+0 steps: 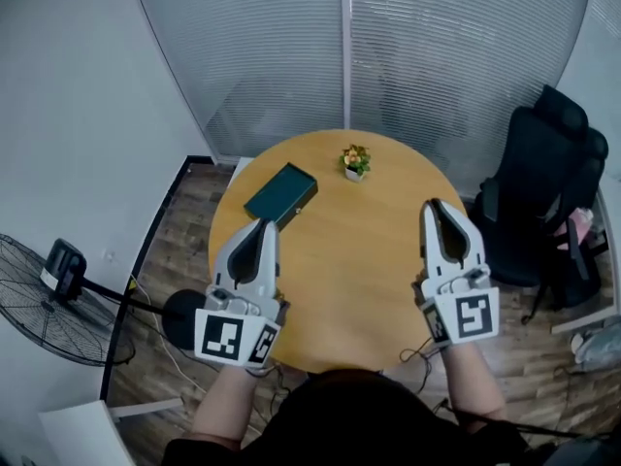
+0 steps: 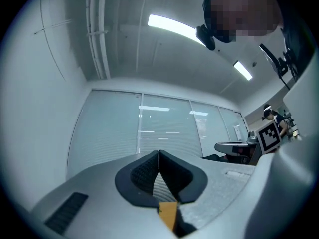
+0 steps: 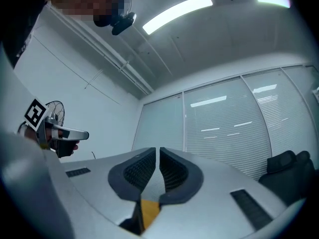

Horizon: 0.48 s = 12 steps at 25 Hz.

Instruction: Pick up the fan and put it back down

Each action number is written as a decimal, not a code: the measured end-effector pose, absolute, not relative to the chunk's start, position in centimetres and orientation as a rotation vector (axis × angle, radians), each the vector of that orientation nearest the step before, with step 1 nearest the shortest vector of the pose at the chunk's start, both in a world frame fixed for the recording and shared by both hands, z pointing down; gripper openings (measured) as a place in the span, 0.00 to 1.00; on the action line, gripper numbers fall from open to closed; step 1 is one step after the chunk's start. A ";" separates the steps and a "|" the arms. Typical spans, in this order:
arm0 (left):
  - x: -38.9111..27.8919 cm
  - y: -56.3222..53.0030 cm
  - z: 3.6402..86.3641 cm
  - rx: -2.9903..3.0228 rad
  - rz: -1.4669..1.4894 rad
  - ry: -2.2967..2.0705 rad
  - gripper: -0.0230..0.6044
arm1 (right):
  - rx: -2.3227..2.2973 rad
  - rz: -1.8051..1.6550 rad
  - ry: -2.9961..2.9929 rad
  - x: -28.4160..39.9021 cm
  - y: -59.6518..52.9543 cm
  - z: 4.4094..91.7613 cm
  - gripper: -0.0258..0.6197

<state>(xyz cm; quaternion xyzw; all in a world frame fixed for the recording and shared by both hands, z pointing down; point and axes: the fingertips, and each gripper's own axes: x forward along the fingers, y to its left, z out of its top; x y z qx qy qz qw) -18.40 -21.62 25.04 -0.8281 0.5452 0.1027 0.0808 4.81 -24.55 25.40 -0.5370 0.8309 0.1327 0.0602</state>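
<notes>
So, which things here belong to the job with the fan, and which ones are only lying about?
For the job:
- fan, standing on the floor left of the table
- left tongs, shut, empty
- right tongs, slightly apart, empty

Just lying about:
- round table
- dark green box
- small potted plant
- black chair

Round table (image 1: 340,260) at ctr, w/ flat box (image 1: 280,194) on its left-rear part & small potted plant (image 1: 355,161) nr rear edge, right of box. Pedestal fan (image 1: 49,304) on floor left of table; office chair (image 1: 543,192) to table's right. Window blinds (image 1: 388,47) behind all.
</notes>
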 end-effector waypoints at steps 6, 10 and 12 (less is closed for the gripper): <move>-18.0 -21.2 24.7 -2.480 0.299 1.607 0.05 | -1.619 0.427 2.501 5.3 -23.4 24.6 0.05; -18.4 -21.4 25.1 -2.477 0.307 1.628 0.05 | -1.607 0.440 2.513 5.1 -23.1 24.6 0.05; -18.8 -21.5 25.4 -2.479 0.314 1.647 0.05 | -1.598 0.442 2.520 4.8 -23.0 24.6 0.05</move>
